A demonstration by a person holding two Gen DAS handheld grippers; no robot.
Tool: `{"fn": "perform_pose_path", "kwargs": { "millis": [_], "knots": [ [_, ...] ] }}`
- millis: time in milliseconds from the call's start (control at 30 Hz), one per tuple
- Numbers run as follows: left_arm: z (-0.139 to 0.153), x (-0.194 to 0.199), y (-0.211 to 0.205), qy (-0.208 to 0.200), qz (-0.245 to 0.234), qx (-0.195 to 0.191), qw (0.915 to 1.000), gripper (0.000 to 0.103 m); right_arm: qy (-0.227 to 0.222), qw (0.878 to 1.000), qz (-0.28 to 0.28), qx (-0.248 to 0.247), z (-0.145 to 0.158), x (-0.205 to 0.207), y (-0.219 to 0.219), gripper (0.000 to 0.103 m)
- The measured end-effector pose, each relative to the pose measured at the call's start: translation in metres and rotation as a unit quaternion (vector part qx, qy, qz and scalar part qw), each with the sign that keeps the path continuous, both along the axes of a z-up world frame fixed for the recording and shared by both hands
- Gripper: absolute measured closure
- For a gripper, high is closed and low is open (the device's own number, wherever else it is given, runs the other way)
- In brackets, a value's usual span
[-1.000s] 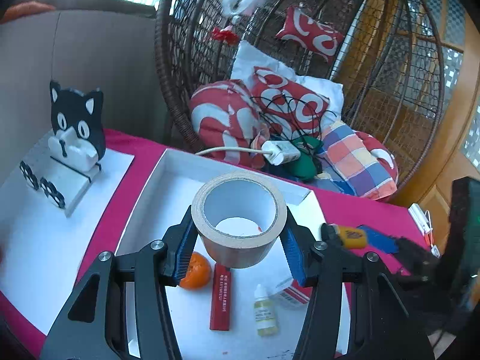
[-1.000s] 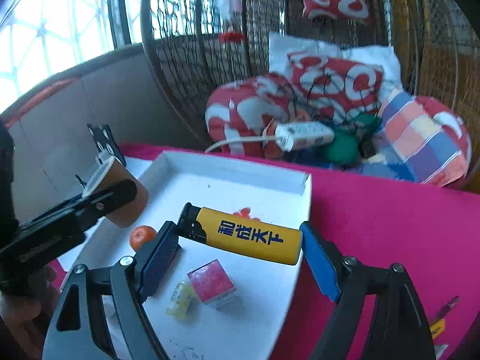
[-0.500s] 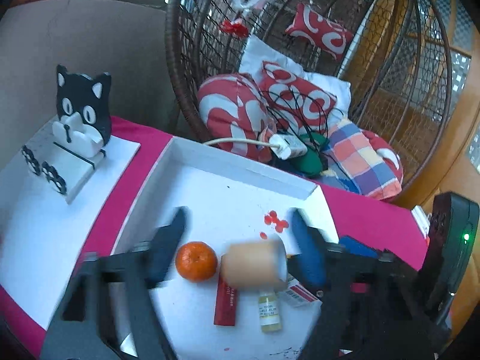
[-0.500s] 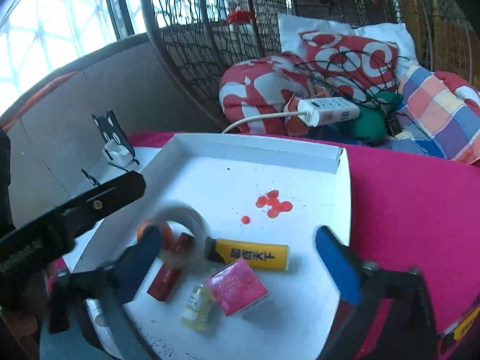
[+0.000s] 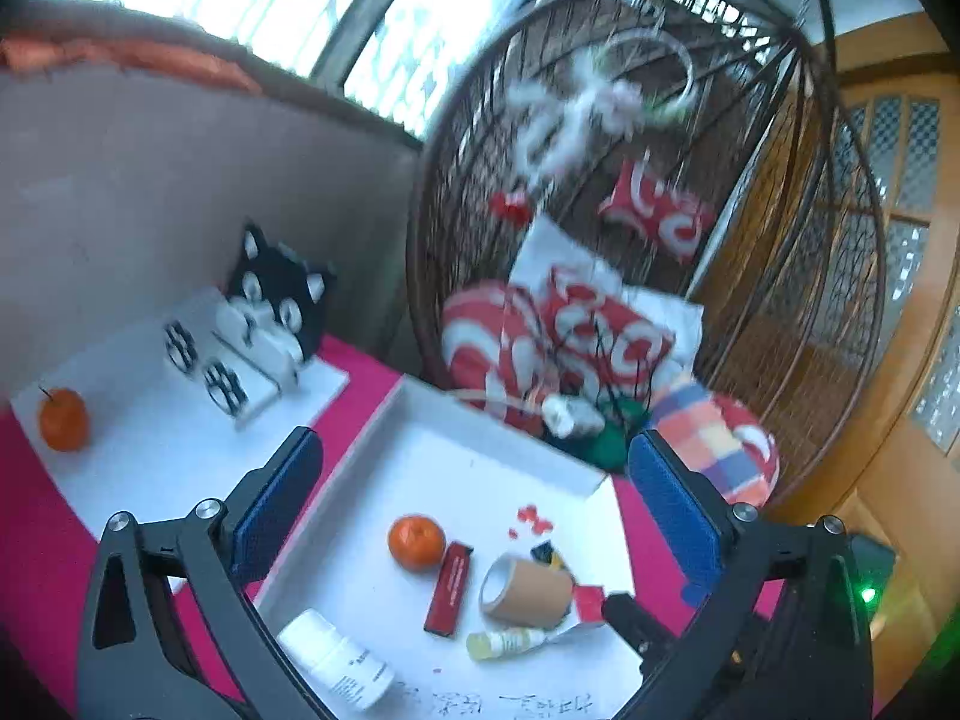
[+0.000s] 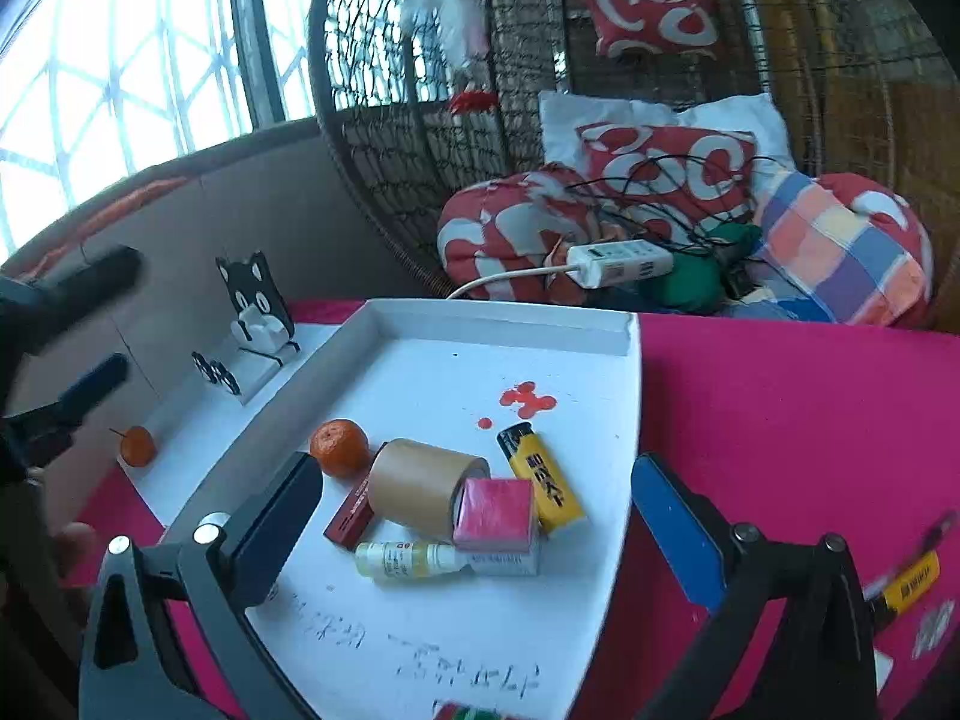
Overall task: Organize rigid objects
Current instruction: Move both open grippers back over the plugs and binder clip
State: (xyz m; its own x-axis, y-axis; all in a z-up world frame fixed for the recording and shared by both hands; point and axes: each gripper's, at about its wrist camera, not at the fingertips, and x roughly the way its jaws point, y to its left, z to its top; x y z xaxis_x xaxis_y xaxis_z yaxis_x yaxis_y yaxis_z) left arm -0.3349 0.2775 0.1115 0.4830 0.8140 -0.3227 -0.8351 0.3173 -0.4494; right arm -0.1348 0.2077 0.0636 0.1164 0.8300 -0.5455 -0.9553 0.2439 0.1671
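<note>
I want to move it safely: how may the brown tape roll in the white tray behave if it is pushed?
The tape roll lies on its curved side, so it will probably roll. The pink box and red stick touching it may block it. It looks stiff.

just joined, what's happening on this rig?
A person is sorting small items into the white tray. Both grippers, left and right, have just opened and hold nothing. The tape roll and yellow lighter now lie in the tray beside an orange, pink box and small bottle.
</note>
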Motion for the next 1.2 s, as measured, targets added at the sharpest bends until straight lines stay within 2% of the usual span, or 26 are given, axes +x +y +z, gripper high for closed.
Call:
{"fn": "perform_pose_path", "kwargs": {
  "millis": [100,167,267,500,567,667,733,800,933,1000,1067,1200],
  "knots": [
    [0.023,-0.002,-0.016,0.009,0.016,0.040,0.9990,0.000,-0.009,1.000,-0.003,0.022,0.014,0.002,-0.015,0.000],
    [0.033,-0.001,-0.026,0.003,0.009,0.060,0.9981,0.000,-0.010,0.999,-0.010,0.040,0.025,0.008,-0.029,0.000],
    [0.039,0.010,-0.035,0.000,-0.018,0.068,0.9975,0.000,-0.010,0.997,-0.029,0.066,0.037,0.019,-0.053,0.000],
    [0.040,0.057,-0.059,0.032,-0.082,0.079,0.9930,0.000,-0.057,0.988,-0.096,0.107,0.060,0.054,-0.109,0.000],
    [0.042,0.070,-0.071,0.043,-0.099,0.092,0.9900,0.000,-0.079,0.981,-0.120,0.127,0.069,0.063,-0.129,0.000],
    [0.046,0.090,-0.091,0.065,-0.128,0.124,0.9819,0.000,-0.124,0.964,-0.166,0.166,0.085,0.074,-0.166,0.000],
    [0.044,0.105,-0.102,0.072,-0.159,0.132,0.9757,0.000,-0.133,0.953,-0.190,0.196,0.095,0.084,-0.193,0.000],
    [0.039,0.122,-0.110,0.080,-0.195,0.127,0.9693,0.000,-0.121,0.946,-0.198,0.225,0.101,0.097,-0.217,0.000],
    [0.021,0.157,-0.124,0.092,-0.259,0.098,0.9564,0.000,-0.086,0.943,-0.193,0.256,0.103,0.119,-0.253,0.000],
    [0.007,0.175,-0.131,0.110,-0.284,0.079,0.9491,0.000,-0.081,0.946,-0.197,0.243,0.097,0.126,-0.260,0.000],
    [-0.014,0.199,-0.137,0.138,-0.315,0.046,0.9379,0.000,-0.075,0.951,-0.204,0.218,0.087,0.133,-0.267,0.000],
    [-0.047,0.233,-0.149,0.182,-0.337,-0.008,0.9236,0.000,-0.067,0.956,-0.231,0.170,0.060,0.143,-0.280,0.000]
  ]
}}
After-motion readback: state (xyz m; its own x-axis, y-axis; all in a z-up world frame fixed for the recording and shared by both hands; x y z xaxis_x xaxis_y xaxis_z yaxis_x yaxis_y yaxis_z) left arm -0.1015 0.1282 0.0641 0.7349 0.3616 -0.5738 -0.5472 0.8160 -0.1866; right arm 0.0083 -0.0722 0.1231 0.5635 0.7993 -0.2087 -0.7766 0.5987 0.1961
